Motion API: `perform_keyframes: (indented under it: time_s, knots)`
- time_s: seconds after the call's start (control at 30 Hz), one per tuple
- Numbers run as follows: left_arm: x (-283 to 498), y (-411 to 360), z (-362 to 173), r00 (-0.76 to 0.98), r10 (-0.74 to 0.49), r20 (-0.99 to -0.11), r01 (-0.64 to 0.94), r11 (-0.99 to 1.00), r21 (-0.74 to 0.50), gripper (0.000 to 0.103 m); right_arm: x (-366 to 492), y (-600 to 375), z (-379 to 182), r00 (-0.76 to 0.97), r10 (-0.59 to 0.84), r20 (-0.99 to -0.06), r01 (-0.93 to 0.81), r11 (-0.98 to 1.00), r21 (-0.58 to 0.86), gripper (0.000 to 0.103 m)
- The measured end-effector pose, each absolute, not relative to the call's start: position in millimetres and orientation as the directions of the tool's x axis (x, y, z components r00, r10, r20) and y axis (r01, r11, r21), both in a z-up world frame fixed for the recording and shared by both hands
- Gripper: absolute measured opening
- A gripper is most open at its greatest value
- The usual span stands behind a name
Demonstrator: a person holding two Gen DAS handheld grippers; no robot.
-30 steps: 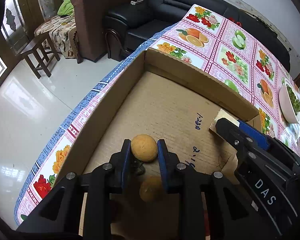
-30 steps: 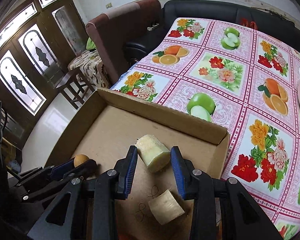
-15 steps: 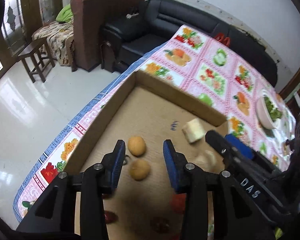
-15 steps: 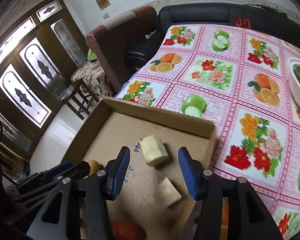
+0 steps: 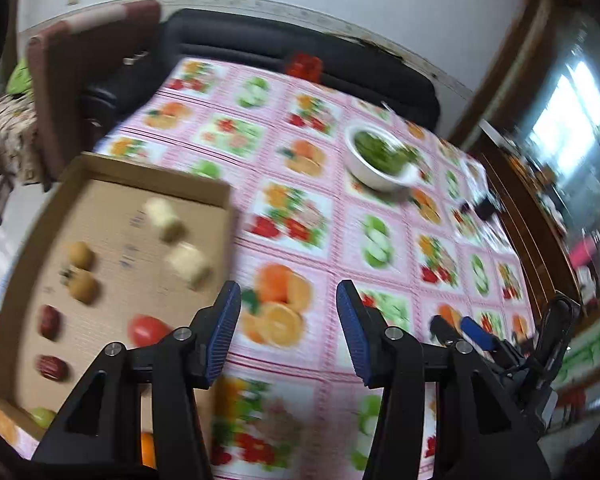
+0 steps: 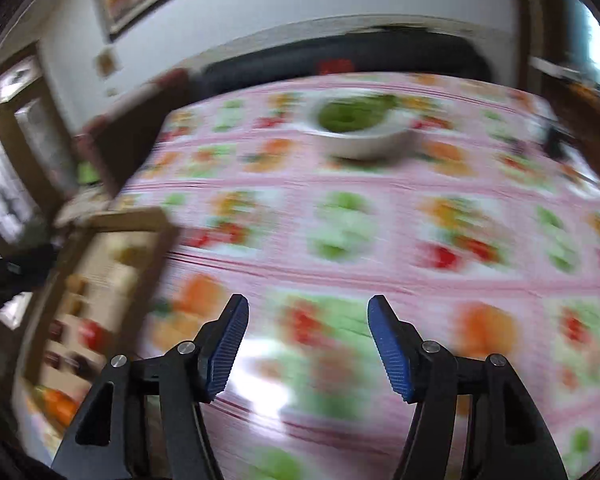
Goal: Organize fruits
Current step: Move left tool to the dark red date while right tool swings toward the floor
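Observation:
A shallow cardboard box (image 5: 112,176) lies at the table's left end. It holds two pale cut chunks (image 5: 162,214), two round tan fruits (image 5: 80,255), dark red fruits (image 5: 49,321) and a red tomato (image 5: 146,330). My left gripper (image 5: 288,330) is open and empty above the tablecloth, to the right of the box. My right gripper (image 6: 308,344) is open and empty over the table's middle; its view is heavily blurred, with the box (image 6: 112,216) at far left. The right gripper's tips (image 5: 460,330) show in the left wrist view.
A fruit-print pink tablecloth (image 5: 380,208) covers the table. A white bowl of greens (image 5: 376,156) stands at the far middle, also in the right wrist view (image 6: 356,124). A black sofa (image 5: 300,50) and brown armchair (image 5: 84,60) stand beyond the table's far end.
Both grippers let go of their pieces in the box, opened wide, pulled back and swung right over the tablecloth. The tan fruit and pale chunk now lie in the box.

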State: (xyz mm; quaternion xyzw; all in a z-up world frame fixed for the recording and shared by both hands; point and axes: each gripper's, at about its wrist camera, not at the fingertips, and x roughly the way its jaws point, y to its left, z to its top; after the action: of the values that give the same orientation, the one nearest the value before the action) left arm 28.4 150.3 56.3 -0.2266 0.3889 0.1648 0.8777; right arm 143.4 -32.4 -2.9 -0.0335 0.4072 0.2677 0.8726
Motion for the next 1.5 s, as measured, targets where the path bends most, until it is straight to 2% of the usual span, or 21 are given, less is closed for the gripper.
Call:
perform_keyframes:
  time_s: [0.1,0.2,0.37,0.53,0.77,0.97,1.2,1.27,1.33,1.5]
  knots:
    - [38,124,43,0.628,0.08,-0.774,-0.439,0.857,-0.268,0.048,148,-90,-17,0.567,0.346,-0.748,-0.387,0.913,0.129,0.065]
    - [46,98,33,0.614,0.075,-0.786,-0.432,0.865,-0.255,0.048,149,-130,-28,0.563,0.325,-0.76,-0.338,0.93,0.147,0.065]
    - [57,59,25,0.584,0.096,-0.806,-0.438,0.874,-0.213,0.048,138,-169,-34,0.57,0.336,-0.75,-0.344,0.926,0.154,0.068]
    - [90,22,28,0.567,0.116,-0.816,-0.406,0.901,-0.155,0.048,151,-185,-17,0.578,0.392,-0.716,-0.386,0.904,0.183,0.068]
    - [212,-30,26,0.577,0.12,-0.808,-0.309,0.948,-0.079,0.048,160,-190,-29,0.523,0.487,-0.7,-0.427,0.86,0.279,0.068]
    - [330,-62,3,0.55,0.013,-0.835,-0.233,0.963,-0.138,0.048,163,-205,-37,0.504,0.48,-0.718,-0.372,0.871,0.321,0.068]
    - [431,-84,-15,0.545,0.018,-0.838,-0.212,0.97,-0.118,0.047,123,-268,-13,0.561,0.495,-0.663,-0.302,0.869,0.392,0.068]
    - [446,-89,-26,0.529,0.047,-0.847,-0.211,0.974,-0.078,0.047,106,-306,-1,0.613,0.453,-0.648,-0.234,0.887,0.399,0.068]
    - [456,-90,-38,0.511,0.079,-0.856,-0.226,0.973,-0.045,0.047,96,-356,10,0.662,0.352,-0.662,-0.112,0.919,0.378,0.068]
    - [465,-104,-39,0.563,0.128,-0.817,-0.206,0.978,0.011,0.048,86,-491,24,0.701,0.075,-0.709,0.228,0.918,0.323,0.067]
